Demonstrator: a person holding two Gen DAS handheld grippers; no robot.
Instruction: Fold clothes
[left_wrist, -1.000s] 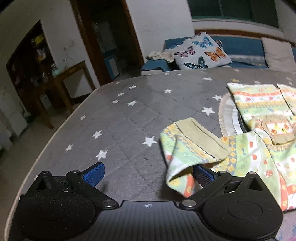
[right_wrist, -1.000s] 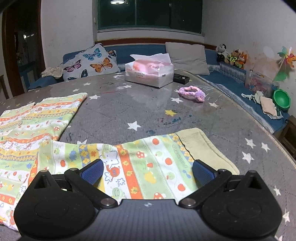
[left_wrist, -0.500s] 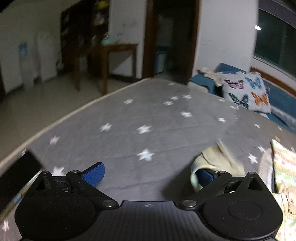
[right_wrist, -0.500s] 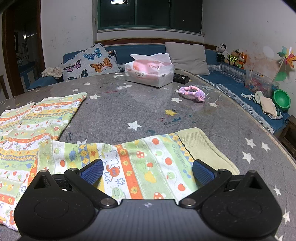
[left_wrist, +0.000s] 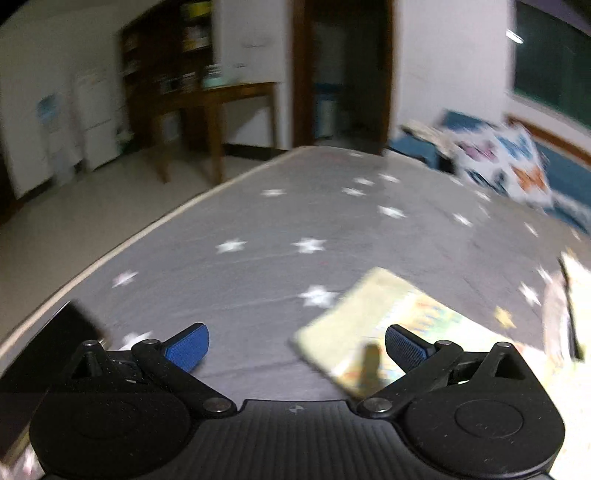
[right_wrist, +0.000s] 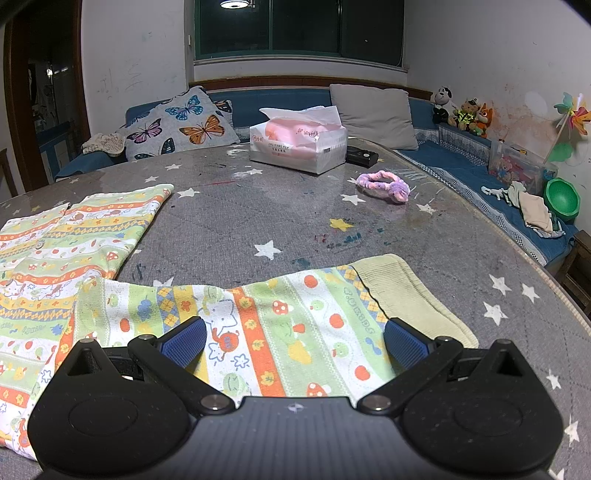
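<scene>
We have the garment (right_wrist: 258, 332), a small printed top with striped mushroom pattern, lying flat on the grey star-print table (right_wrist: 295, 221), near edge, body spreading to the left. Its right sleeve runs right and ends in a plain ribbed cuff (right_wrist: 413, 295), just beyond the right gripper (right_wrist: 293, 338). That gripper hovers low over the sleeve, jaws spread wide, gripping nothing; whether the pads touch the cloth we cannot tell.

In the blurred left wrist view, the other sleeve's cuff (left_wrist: 354, 317) lies flat between and just ahead of the fingers of the left gripper (left_wrist: 295, 345), also wide open and empty. The blur suggests this hand is moving.

Risks, as we judge them:
- Left closes mid-swing, so it pinches one layer only or misses the cuff edge; the fold comes out skewed.
- Right pinches mid-sleeve instead of the cuff, so the end flops and bunches when carried over.
- Thin fabric on a slick tabletop: a pull drags the whole top, rumpling the flat body.
- A dark object (left_wrist: 55, 332) at the near left table edge may get bumped by the left hand.

The tissue box (right_wrist: 299, 147) and purple hair tie (right_wrist: 384, 186) sit far off, well apart, low risk.
</scene>
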